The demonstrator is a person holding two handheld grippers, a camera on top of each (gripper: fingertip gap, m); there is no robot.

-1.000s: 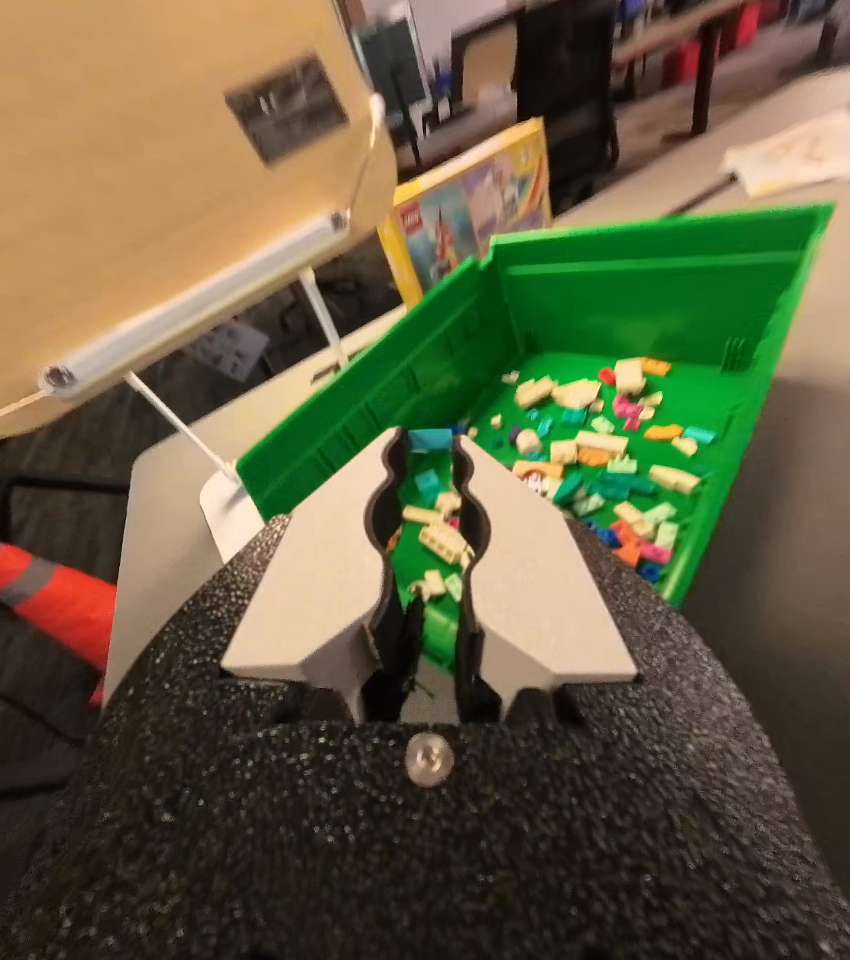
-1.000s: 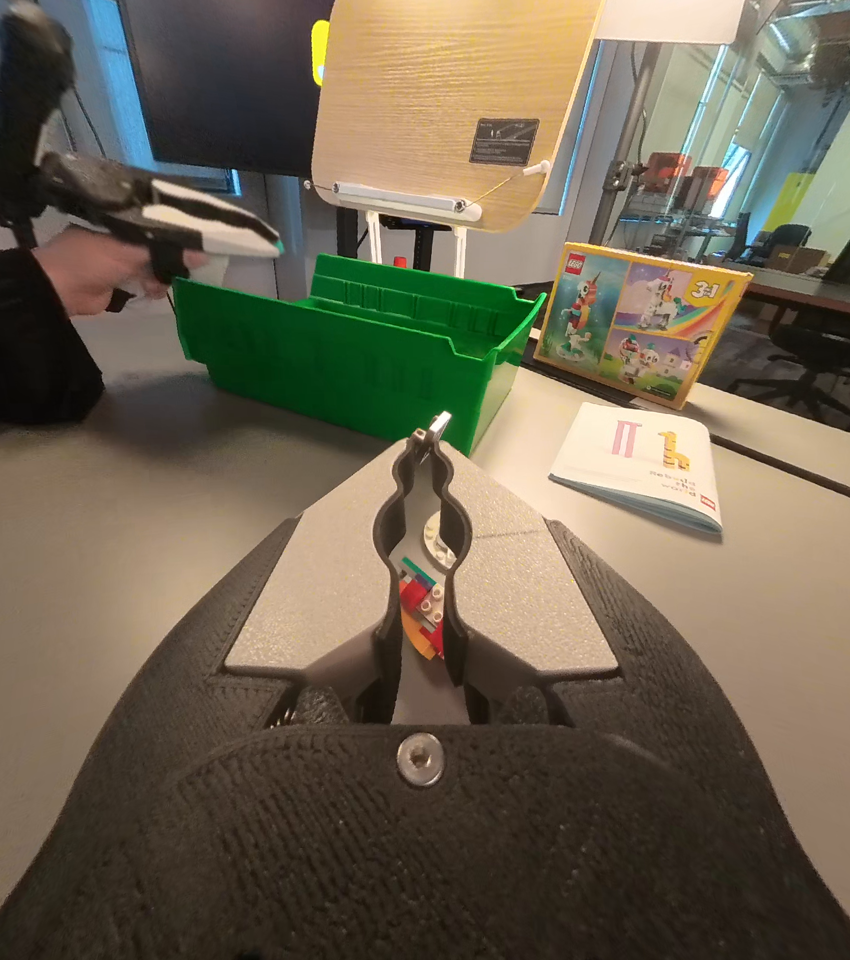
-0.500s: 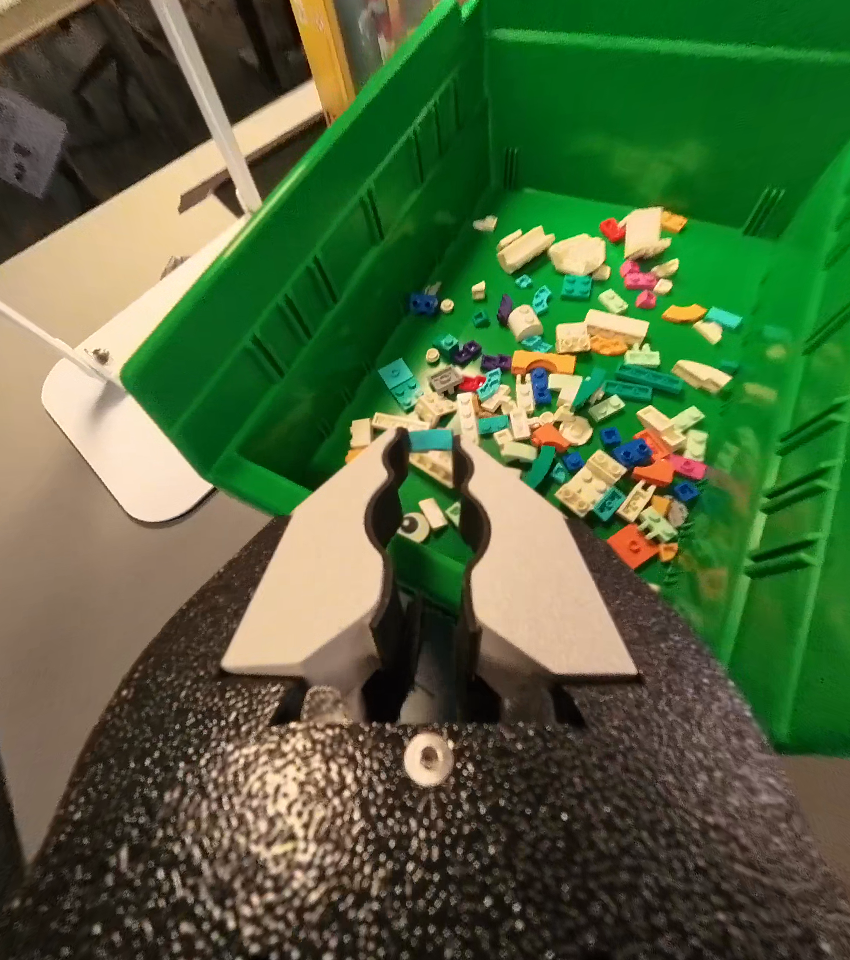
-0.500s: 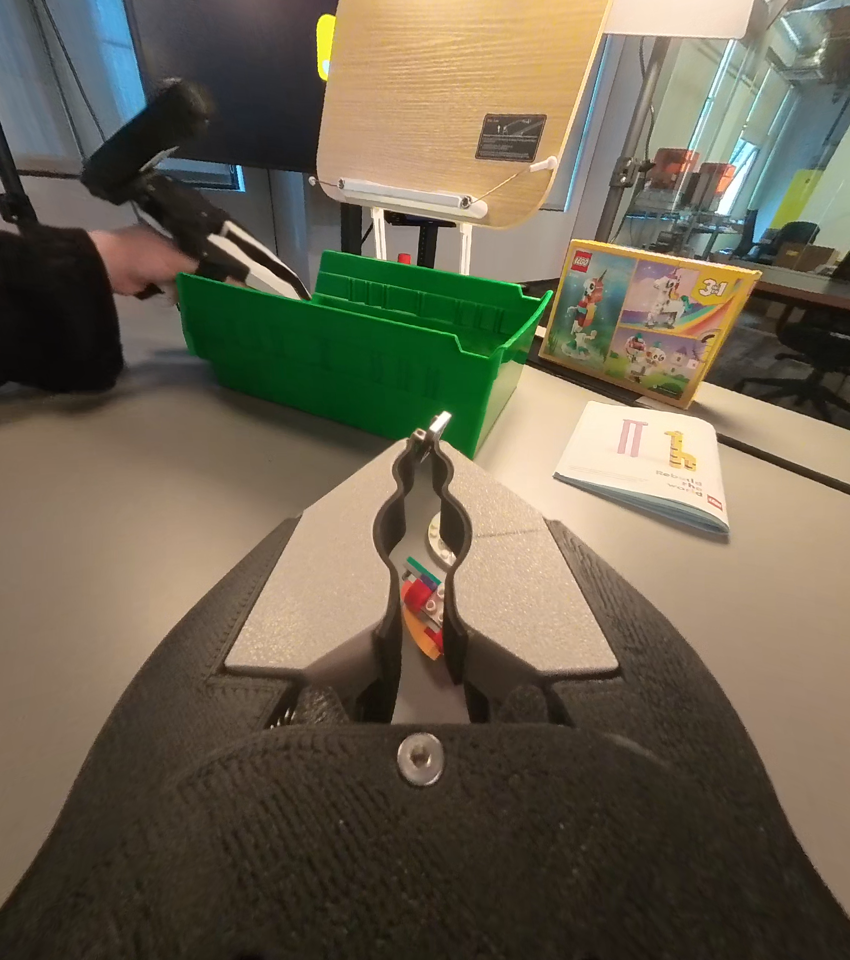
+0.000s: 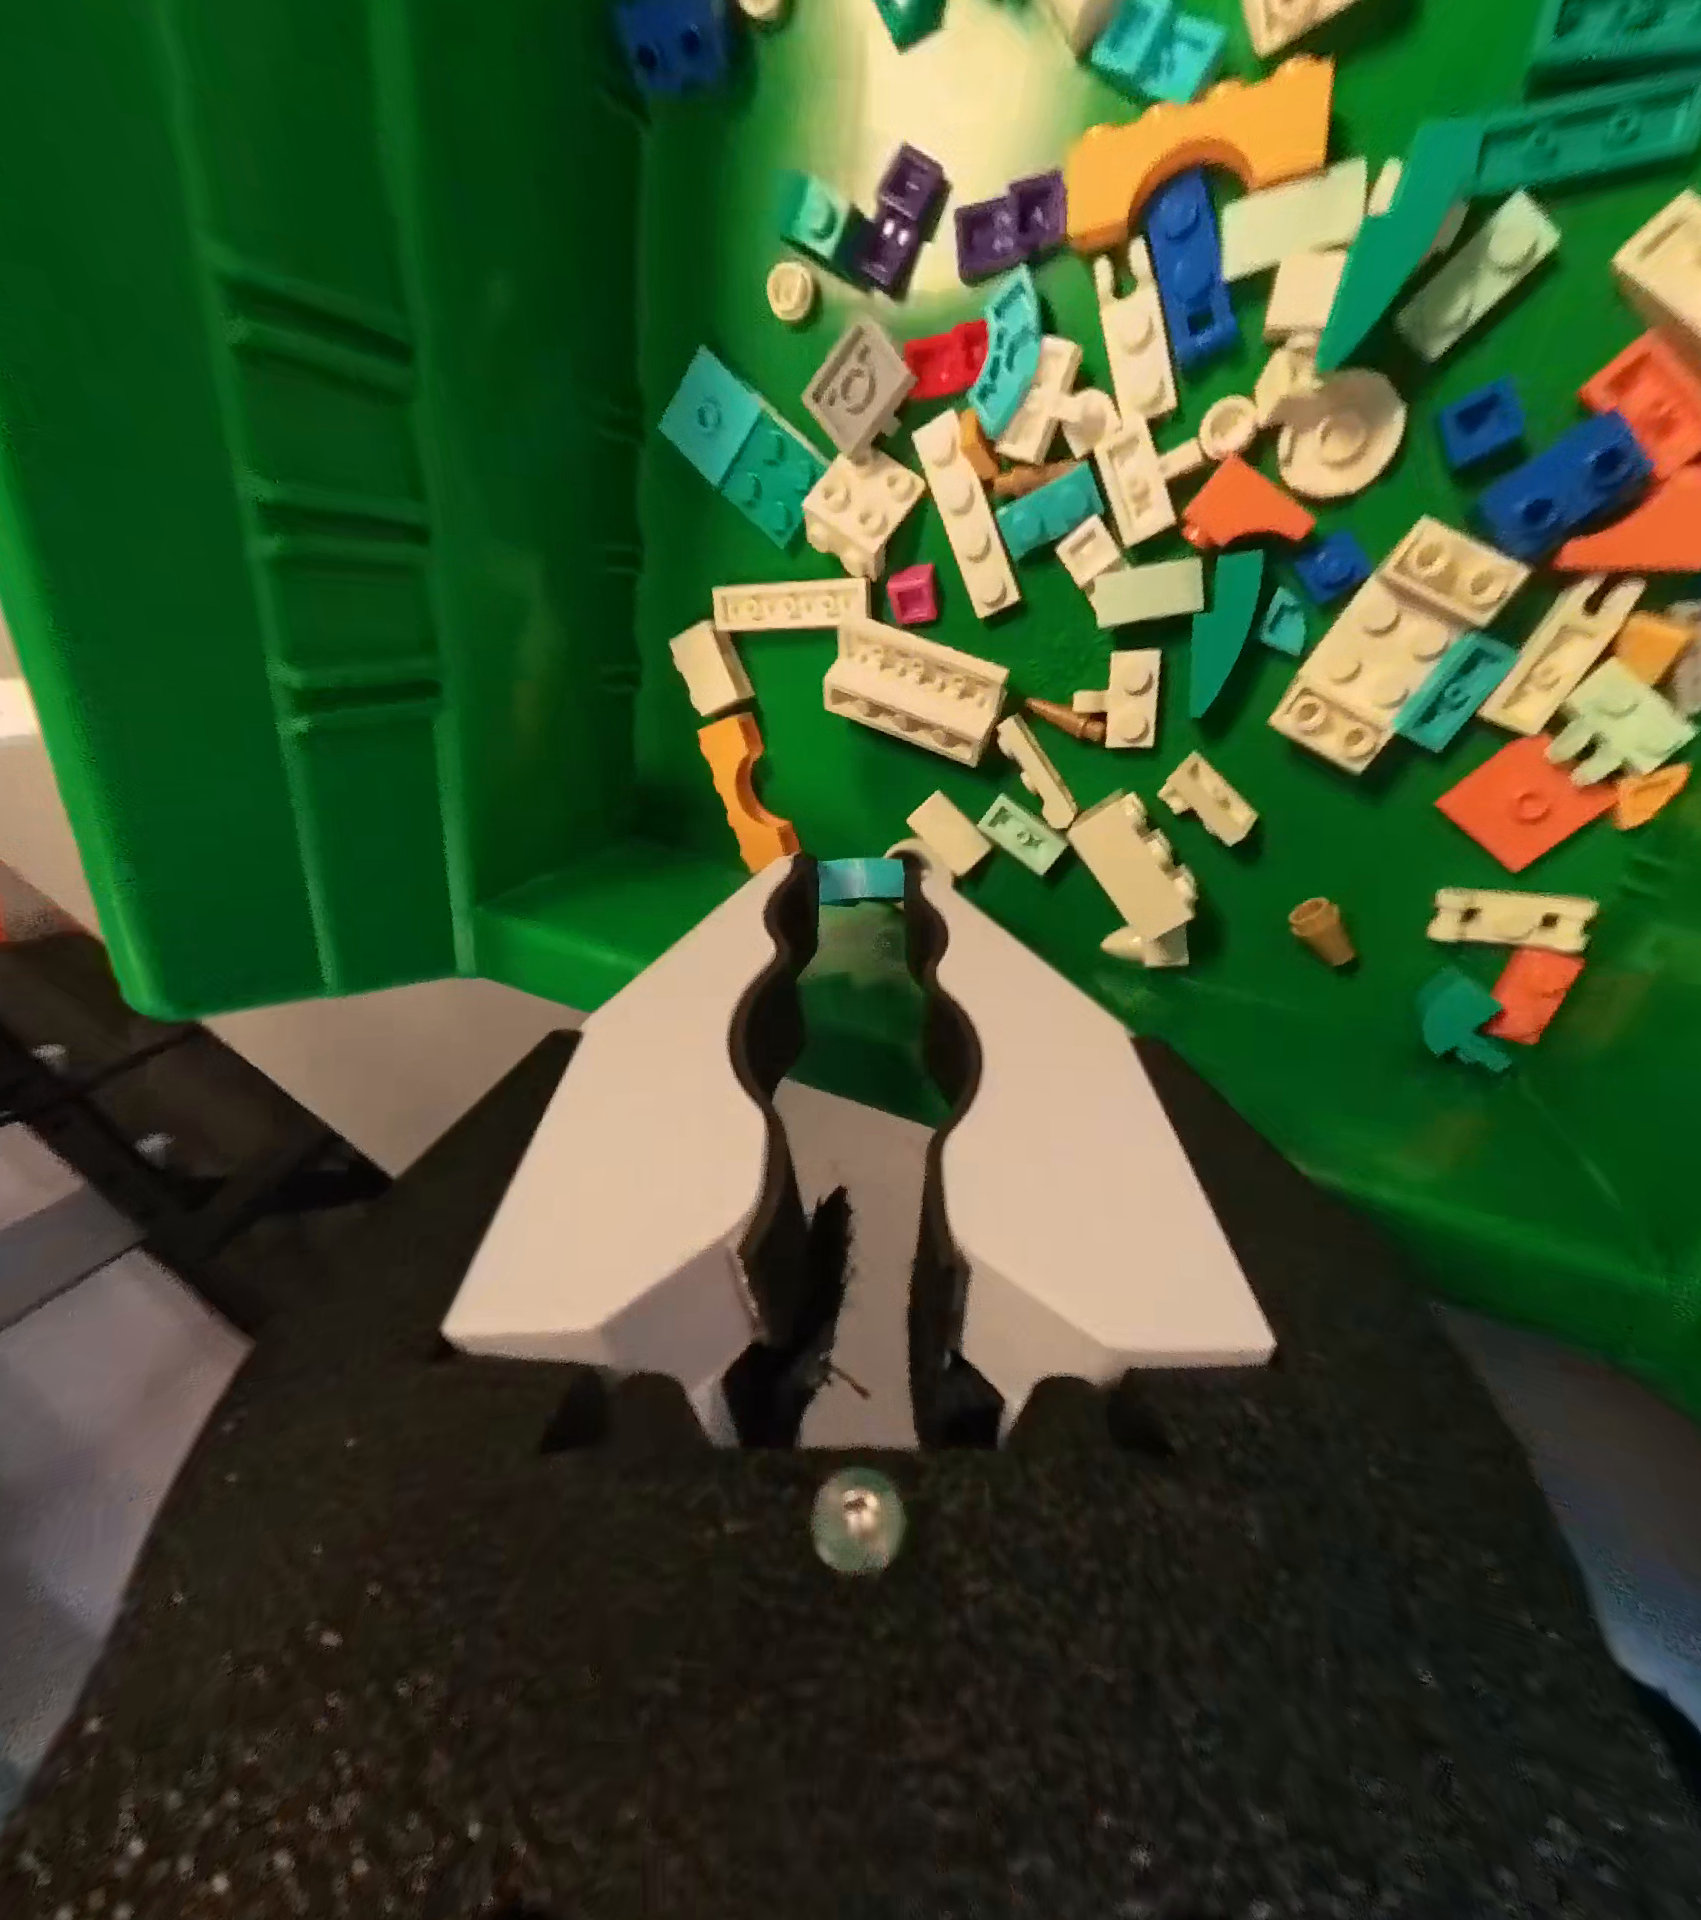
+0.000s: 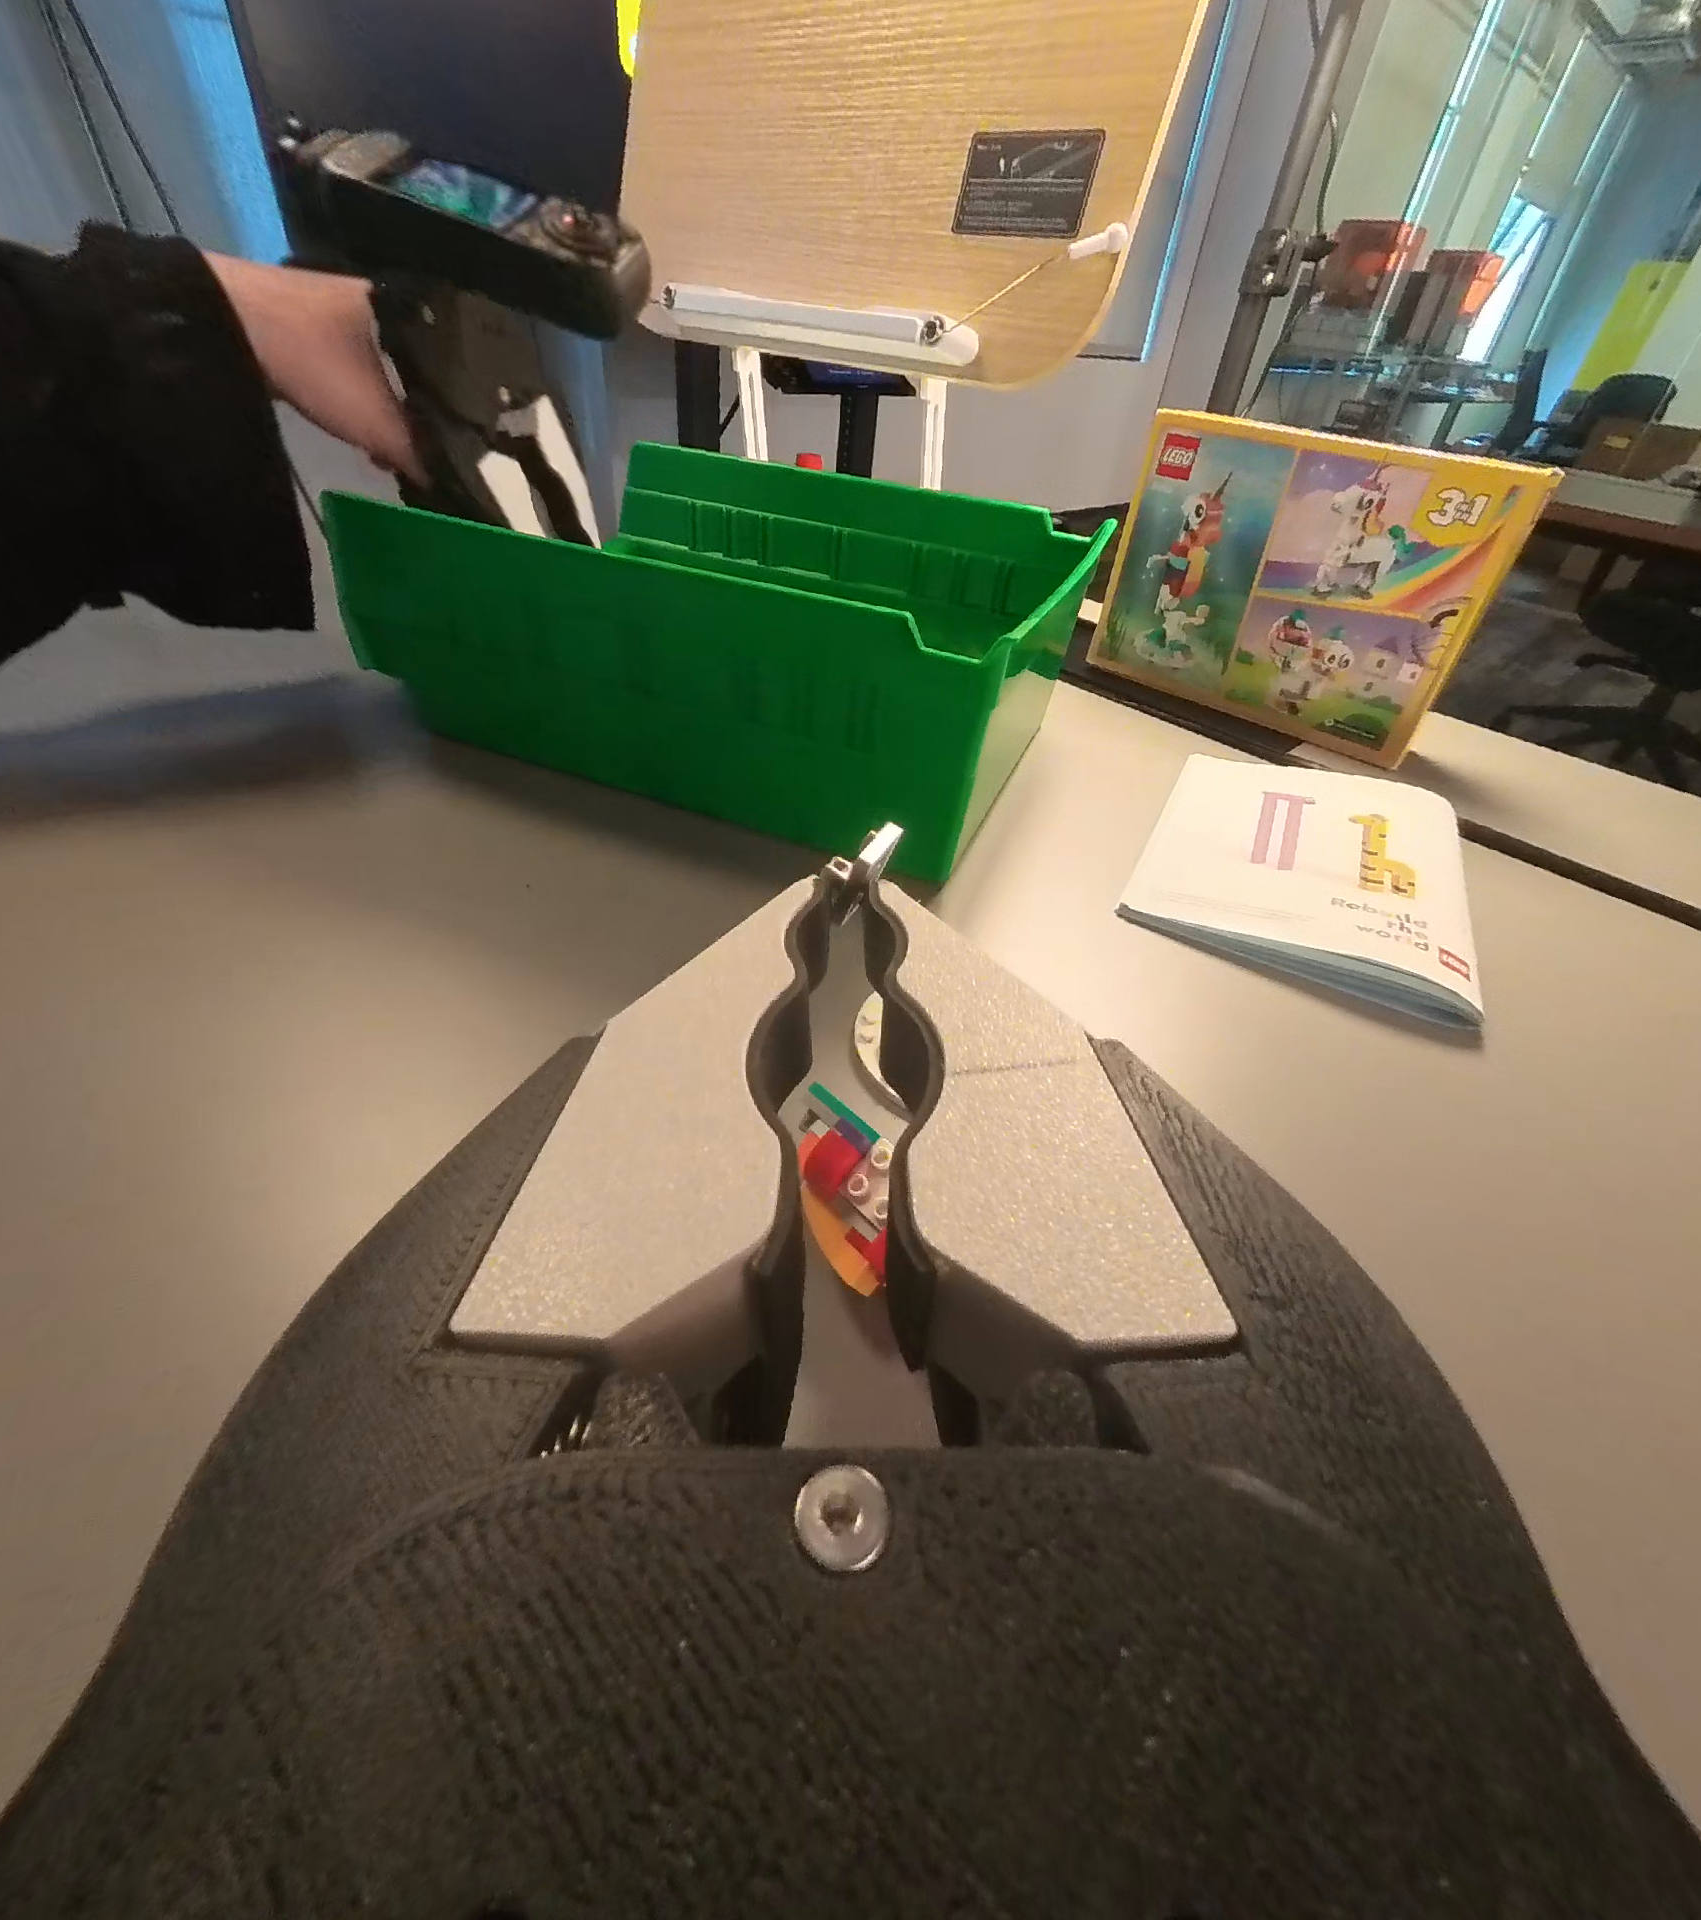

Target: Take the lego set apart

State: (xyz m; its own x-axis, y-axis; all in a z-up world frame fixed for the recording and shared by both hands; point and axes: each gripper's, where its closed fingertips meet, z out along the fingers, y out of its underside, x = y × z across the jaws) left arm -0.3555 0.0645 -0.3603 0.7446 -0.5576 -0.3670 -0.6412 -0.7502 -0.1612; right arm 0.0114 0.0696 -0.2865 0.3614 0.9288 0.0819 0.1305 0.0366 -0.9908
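My left gripper [image 5: 858,881] is shut on a small teal lego piece [image 5: 856,883] at its fingertips and points down into the green bin [image 5: 326,499], just above its floor, where several loose pieces [image 5: 1168,499] lie. My right gripper [image 6: 851,883] is shut on a grey lego piece [image 6: 865,864] at its tips. The rest of that lego set, red, orange and grey [image 6: 851,1195], shows below between the fingers, above the grey table [image 6: 202,987]. The left gripper also shows in the right wrist view [image 6: 513,488], dipped into the bin [image 6: 721,675].
A lego box [image 6: 1313,582] stands right of the bin. An instruction booklet [image 6: 1313,894] lies on the table in front of it. A wooden board on a white stand [image 6: 887,177] is behind the bin. A black-sleeved arm [image 6: 77,457] holds the left gripper. The grippers' ends are close to 40 cm from one another.
My left gripper has tipped over the bin's edge and gone down close to the loose pieces, still holding the teal piece. My right gripper has stayed put with its piece.
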